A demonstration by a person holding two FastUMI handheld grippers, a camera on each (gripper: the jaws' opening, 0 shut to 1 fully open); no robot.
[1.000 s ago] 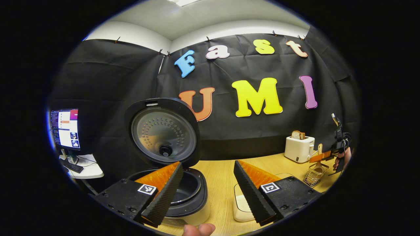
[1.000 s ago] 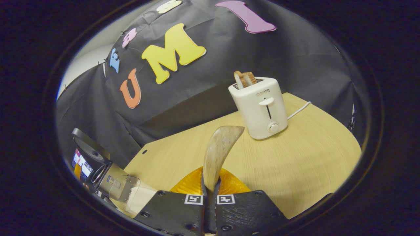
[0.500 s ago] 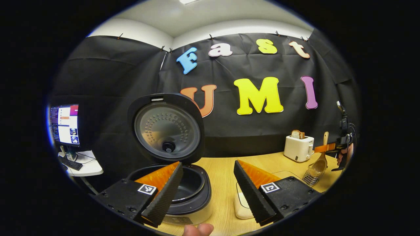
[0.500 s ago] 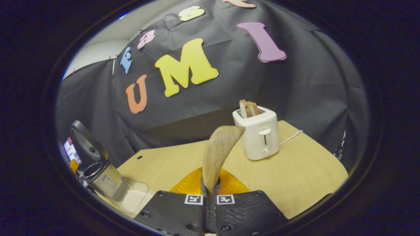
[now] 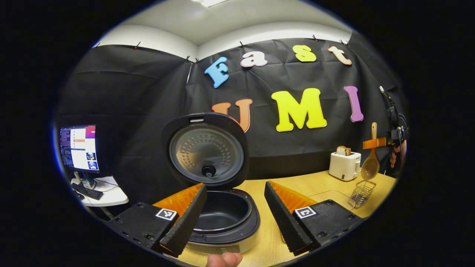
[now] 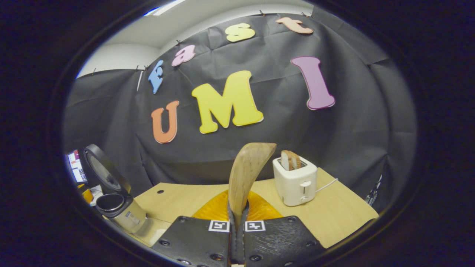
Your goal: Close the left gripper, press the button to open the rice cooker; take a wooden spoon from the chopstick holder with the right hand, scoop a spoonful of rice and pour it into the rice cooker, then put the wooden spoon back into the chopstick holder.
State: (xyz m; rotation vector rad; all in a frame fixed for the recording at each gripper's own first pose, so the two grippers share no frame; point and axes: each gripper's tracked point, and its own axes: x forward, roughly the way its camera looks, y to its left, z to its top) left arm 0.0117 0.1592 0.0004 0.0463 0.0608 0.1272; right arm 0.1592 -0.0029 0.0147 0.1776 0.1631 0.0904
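The rice cooker (image 5: 226,217) stands with its lid (image 5: 206,152) raised and its dark inner pot bare. My left gripper (image 5: 234,217) hovers open just in front of it, nothing between the fingers. At the far right my right gripper (image 5: 375,142) holds the wooden spoon (image 5: 370,167) bowl-down, lifted clear above the wire chopstick holder (image 5: 363,190). In the right gripper view my right gripper (image 6: 237,224) is shut on the spoon's handle, and the wooden spoon (image 6: 246,174) stands up from the fingers. The open rice cooker (image 6: 118,207) sits at that view's lower left.
A white toaster (image 5: 345,165) with bread, seen too as the toaster (image 6: 295,180), stands at the back right of the wooden table (image 5: 297,183). A clear box's rim (image 5: 331,193) lies beside the holder. A monitor (image 5: 79,148) is off to the left. A fingertip (image 5: 224,259) shows at the bottom.
My right gripper has risen with the spoon, lifting its bowl out of the wire holder. The left gripper stayed open and shifted, so the cooker now sits more central.
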